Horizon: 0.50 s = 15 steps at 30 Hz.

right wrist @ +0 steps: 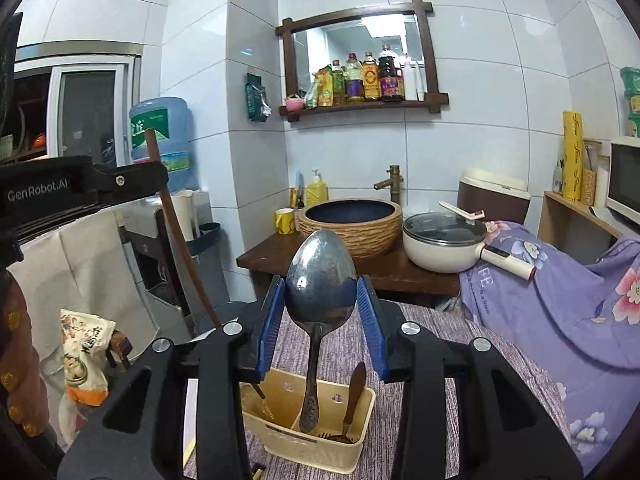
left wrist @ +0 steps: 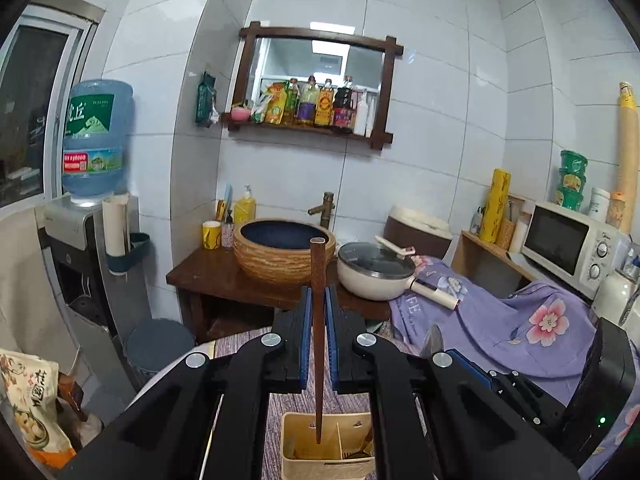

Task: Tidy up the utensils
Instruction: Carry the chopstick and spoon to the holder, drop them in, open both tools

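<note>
left tool [left wrist: 319, 308]: clamps wooden chopstick [left wrist: 318, 320], long axis upright, tip over near-left compartment of cream utensil caddy [right wrist: 308, 420] | right tool [right wrist: 321, 304]: clamps metal spoon [right wrist: 320, 280] by bowl, handle hanging into middle compartment | caddy directly below both, on purple-clothed counter [right wrist: 440, 360]

Ahead of me a woven tan basin with a dark blue bowl [left wrist: 284, 249] sits on a dark wooden tabletop [left wrist: 224, 280], a brass tap [left wrist: 325, 208] behind it. Beside it rests a cream lidded pan [left wrist: 374, 276]. A white microwave [left wrist: 568, 244] stands right, a blue water jug [left wrist: 98, 136] left.
</note>
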### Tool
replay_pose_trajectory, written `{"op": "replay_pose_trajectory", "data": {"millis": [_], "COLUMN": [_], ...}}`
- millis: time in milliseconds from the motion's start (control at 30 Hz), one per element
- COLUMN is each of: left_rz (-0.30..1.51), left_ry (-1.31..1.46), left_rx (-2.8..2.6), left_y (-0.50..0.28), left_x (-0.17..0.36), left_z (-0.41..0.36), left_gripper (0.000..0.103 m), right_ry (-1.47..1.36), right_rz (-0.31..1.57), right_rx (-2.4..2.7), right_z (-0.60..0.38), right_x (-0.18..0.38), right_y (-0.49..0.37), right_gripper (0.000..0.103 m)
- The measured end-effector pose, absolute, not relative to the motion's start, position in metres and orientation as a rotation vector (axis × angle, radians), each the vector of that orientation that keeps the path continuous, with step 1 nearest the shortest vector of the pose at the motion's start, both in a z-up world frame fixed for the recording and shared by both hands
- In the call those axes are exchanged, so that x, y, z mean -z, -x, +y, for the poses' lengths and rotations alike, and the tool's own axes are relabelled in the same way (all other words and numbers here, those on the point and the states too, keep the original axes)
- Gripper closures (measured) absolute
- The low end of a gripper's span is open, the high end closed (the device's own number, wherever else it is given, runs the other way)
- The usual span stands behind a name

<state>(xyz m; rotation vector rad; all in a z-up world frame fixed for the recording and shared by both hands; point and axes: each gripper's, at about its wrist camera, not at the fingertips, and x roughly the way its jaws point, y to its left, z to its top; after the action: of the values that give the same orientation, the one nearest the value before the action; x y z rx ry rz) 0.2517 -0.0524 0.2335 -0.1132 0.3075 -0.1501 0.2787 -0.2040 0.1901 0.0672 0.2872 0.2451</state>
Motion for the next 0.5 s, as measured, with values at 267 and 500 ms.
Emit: {"op": "replay_pose_trajectory", "data": {"millis": [267, 500], "left_rz": [0.405, 0.473], "left_ry": [0.109, 0.096], "left_rx": [0.136, 0.146], "left_y": [-0.270, -0.273], "left_x": [-0.172, -0.136], "left_z": [-0.053, -0.055], "left_gripper": [0.096, 0.096], "right_ry": [0.001, 0.008], "right_rz": [0.314, 0.363], "right_rx": [-0.184, -0.179], "right_z": [-0.195, -0.198], "right_x": [-0.128, -0.093], "right_y": [-0.295, -0.293], "right_gripper": [0.065, 0.065]}}
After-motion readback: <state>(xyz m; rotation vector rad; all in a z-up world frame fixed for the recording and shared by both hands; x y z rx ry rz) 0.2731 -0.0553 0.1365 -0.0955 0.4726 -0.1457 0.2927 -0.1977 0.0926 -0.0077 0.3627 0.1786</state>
